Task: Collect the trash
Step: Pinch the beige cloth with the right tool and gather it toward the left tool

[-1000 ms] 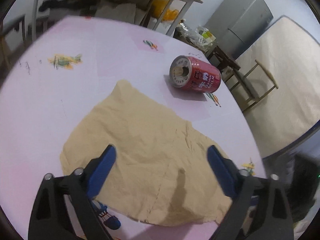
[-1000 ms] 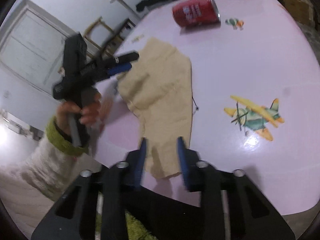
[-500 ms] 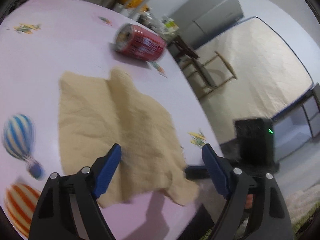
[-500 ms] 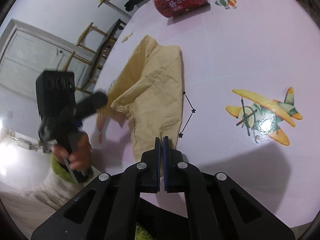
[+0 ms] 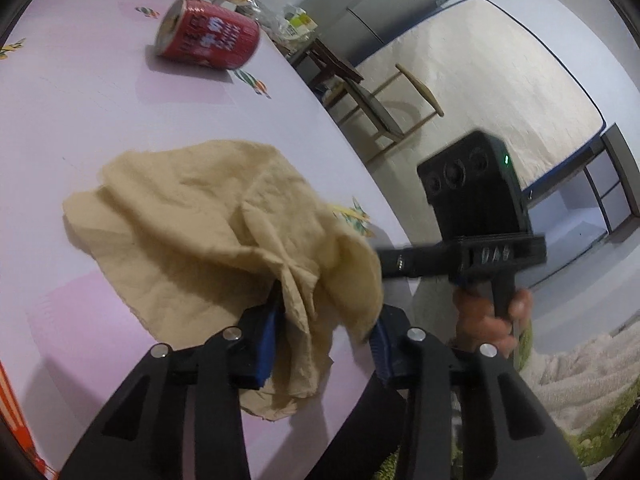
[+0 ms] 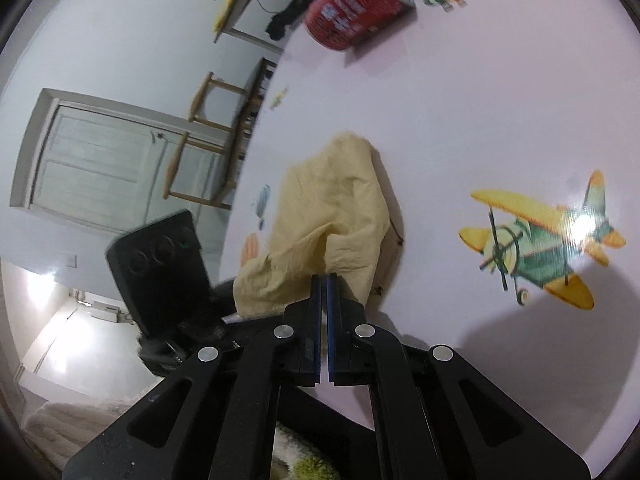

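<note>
A crumpled tan paper sheet point(image 5: 200, 220) lies on the pink table point(image 5: 80, 100), its near end lifted and bunched at the table edge. My left gripper point(image 5: 326, 320) is closing around that bunched end; folds hang loosely between the blue pads. In the right wrist view, my right gripper point(image 6: 324, 280) is shut on a corner of the tan sheet point(image 6: 332, 200) and holds it raised. Its black housing point(image 5: 476, 200) shows in a hand to the right. A red can point(image 5: 208, 36) lies on its side at the far end, also seen as the can point(image 6: 352, 12).
The rounded table edge point(image 5: 340, 140) runs close beside both grippers. Beyond it stand a wooden chair point(image 5: 380, 108), a grey cabinet point(image 5: 384, 12) and a mattress point(image 5: 500, 80). A door point(image 6: 100, 160) and stools point(image 6: 208, 120) lie on the other side. An airplane sticker point(image 6: 536, 236) marks the tabletop.
My right jaws shut on the sheet's corner and lifted it. My left gripper swung toward the table edge and narrowed around the sheet. The flat sheet is now bunched up.
</note>
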The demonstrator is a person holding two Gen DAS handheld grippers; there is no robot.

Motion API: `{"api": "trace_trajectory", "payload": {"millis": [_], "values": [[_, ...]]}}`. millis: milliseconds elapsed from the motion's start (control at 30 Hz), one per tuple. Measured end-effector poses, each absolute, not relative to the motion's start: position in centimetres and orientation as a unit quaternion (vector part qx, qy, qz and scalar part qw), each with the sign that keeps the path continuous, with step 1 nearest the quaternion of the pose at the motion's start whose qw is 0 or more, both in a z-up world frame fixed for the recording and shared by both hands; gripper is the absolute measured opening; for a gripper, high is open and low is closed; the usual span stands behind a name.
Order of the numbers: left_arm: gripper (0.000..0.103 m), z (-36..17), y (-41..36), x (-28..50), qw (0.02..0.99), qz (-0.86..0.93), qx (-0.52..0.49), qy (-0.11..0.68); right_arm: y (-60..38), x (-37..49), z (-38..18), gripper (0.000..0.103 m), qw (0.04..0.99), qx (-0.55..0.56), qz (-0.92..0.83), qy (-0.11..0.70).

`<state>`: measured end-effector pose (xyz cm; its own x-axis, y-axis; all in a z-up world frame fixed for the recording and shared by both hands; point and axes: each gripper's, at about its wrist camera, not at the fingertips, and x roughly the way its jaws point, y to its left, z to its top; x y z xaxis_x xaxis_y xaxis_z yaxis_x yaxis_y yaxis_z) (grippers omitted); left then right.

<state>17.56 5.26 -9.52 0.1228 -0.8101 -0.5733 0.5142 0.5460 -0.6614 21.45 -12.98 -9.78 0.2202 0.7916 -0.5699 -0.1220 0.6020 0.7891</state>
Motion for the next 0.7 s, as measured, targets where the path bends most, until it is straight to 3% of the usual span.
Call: {"api": "trace_trajectory", "payload": {"millis": [433, 700], "values": [[0.038, -9.2, 4.8, 16.4, 0.738, -0.46, -0.113, 0.48, -8.4, 23.7, -9.4, 0.001, 0.716, 0.197, 0.325, 0.586], [0.048, -6.9, 7.3, 13.7, 0.797, -0.42, -0.045, 0.432, -8.3, 23.6, -9.8, 0.001, 0.708, 0.181, 0.318, 0.603]]}}
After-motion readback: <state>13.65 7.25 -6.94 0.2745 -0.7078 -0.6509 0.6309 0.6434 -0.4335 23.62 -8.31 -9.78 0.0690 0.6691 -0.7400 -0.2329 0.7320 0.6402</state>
